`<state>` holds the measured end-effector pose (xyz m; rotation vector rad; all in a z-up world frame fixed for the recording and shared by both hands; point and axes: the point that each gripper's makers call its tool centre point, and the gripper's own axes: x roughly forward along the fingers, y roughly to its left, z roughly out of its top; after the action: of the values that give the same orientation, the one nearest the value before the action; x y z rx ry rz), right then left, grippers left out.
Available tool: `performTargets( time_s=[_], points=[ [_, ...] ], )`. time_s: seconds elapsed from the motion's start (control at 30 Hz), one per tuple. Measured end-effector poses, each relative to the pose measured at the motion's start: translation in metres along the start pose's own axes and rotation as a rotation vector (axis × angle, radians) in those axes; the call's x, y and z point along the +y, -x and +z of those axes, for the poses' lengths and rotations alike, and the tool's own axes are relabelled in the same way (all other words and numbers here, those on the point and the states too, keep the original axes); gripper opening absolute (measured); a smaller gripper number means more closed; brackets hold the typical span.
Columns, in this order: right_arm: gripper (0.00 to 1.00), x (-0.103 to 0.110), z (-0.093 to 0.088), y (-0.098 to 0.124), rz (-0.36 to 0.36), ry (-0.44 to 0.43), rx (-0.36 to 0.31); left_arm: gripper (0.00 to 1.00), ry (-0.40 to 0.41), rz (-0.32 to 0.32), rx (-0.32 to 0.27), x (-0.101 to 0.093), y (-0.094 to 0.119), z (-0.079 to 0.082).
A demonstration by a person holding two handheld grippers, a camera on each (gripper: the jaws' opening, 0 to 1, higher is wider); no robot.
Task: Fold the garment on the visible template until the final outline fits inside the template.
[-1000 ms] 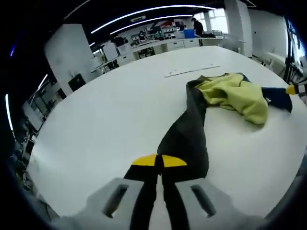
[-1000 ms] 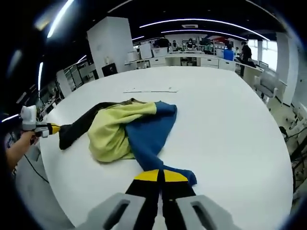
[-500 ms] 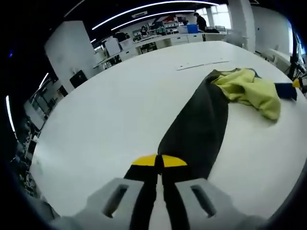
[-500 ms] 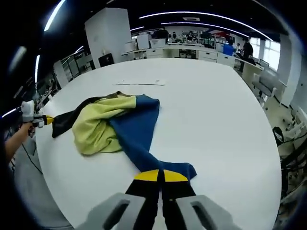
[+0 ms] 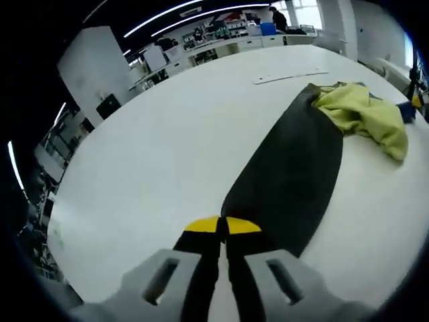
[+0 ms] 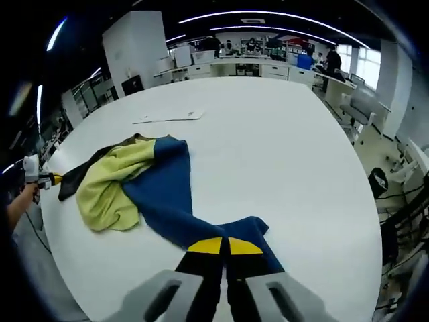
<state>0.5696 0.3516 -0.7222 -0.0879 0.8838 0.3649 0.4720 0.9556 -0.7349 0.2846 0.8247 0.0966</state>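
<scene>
**Spreading the garment by opposite ends**

Lying on the white table [image 6: 295,154], well short of the far edge. No template outline discernible on the surface; thin strip [image 6: 169,118] beyond the garment, possibly a marker, cannot be confirmed.

Garment [image 6: 144,184]: three colour zones. Black panel [image 5: 288,181] drawn out flat and wide from the yellow bunch toward the left gripper; a second ago a narrow twisted band, now a broad smooth sheet. Blue panel [image 6: 171,201] likewise stretched from the yellow bunch toward the right gripper, longer and flatter than before. Yellow section [image 6: 107,188] crumpled at the middle, smaller in bulk than a second ago.

Left gripper [image 5: 222,225]: jaws clenched on the end of the black panel. Also seen beyond the garment's black end in the right gripper view [image 6: 41,178].

Right gripper [image 6: 224,246]: jaws clenched on the end of the blue panel.

Meaning for the task: pulled apart, not yet folded. Judged an early flattening stage; central bunch to be cleared before any fold. Risk: dragging fabric toward the table edge.
</scene>
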Motion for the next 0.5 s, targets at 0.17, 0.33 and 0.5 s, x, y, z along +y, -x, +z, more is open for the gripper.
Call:
performTargets(
  time_s=[0.17,0.33,0.5],
  points=[
    [0.00,-0.022,0.002,-0.004,-0.042,-0.003,0.018,0.00,0.007,0.012,0.007,0.008,-0.004,0.000],
    [0.00,-0.042,-0.004,-0.006,-0.090,-0.004,0.054,0.00,-0.001,0.022,0.011,0.014,-0.006,0.002],
    [0.00,-0.055,-0.011,-0.005,-0.141,0.029,0.098,0.00,-0.014,0.030,0.009,0.020,-0.008,0.006]
  ],
)
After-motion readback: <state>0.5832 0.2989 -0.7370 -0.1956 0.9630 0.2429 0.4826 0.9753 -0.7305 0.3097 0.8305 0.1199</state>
